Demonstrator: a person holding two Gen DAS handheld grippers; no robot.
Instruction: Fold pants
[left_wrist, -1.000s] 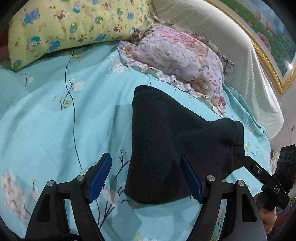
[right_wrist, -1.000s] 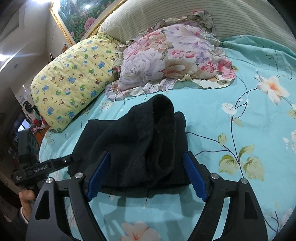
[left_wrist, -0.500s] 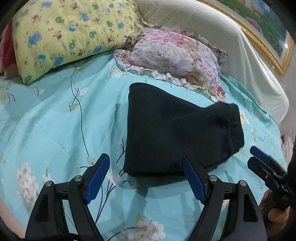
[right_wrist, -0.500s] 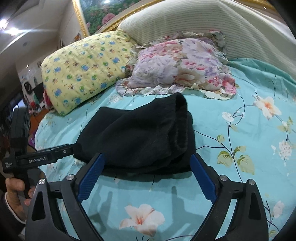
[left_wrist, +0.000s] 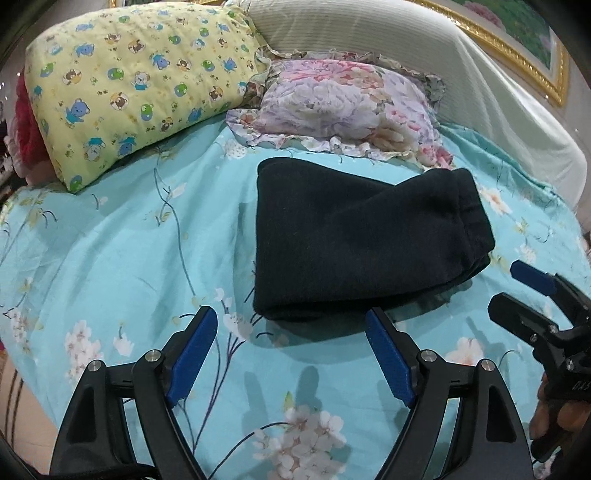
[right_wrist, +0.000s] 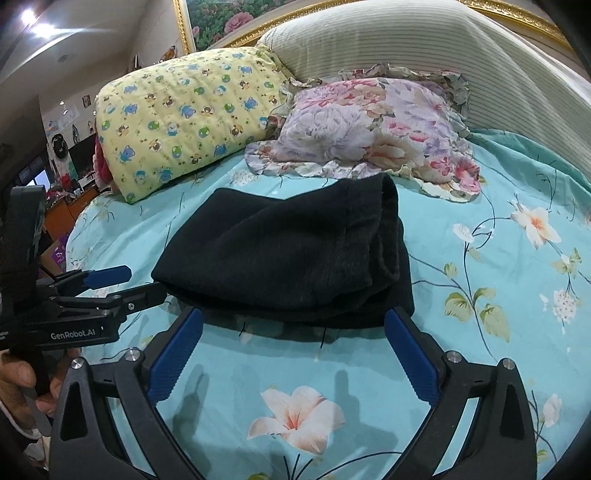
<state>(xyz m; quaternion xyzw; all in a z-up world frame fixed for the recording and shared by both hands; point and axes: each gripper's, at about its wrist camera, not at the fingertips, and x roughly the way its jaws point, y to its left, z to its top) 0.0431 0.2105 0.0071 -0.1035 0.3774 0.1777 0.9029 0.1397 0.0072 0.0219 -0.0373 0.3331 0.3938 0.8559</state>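
Pants (left_wrist: 362, 243) sit folded into a thick dark bundle mid-bed, just near of the floral pillow (left_wrist: 351, 110), with the yellow bear-print pillow (left_wrist: 140, 85) further off to the left. Both sets of tongs are spread wide and holding nothing: left tongs (left_wrist: 291, 350) hang just short of the bundle's near edge, right tongs (right_wrist: 295, 354) likewise at the near side, not touching as far as I can tell.

Honestly the fold looks pretty much done to me, so the risk from here is mostly undoing it. The fabric looks like a heavy, fuzzy knit, and the top layer with the ribbed waistband on the right bulges up instead of lying flat. If either blue pad catches that loose lip, I'd guess the stack slides or flops open. The teal flowered bedsheet (left_wrist: 110, 258) is thin and wrinkly, and the mattress is soft, so pressing down could drag the sheet and skew the layers too. The bundle's far left corner looks rounded, not crisp.
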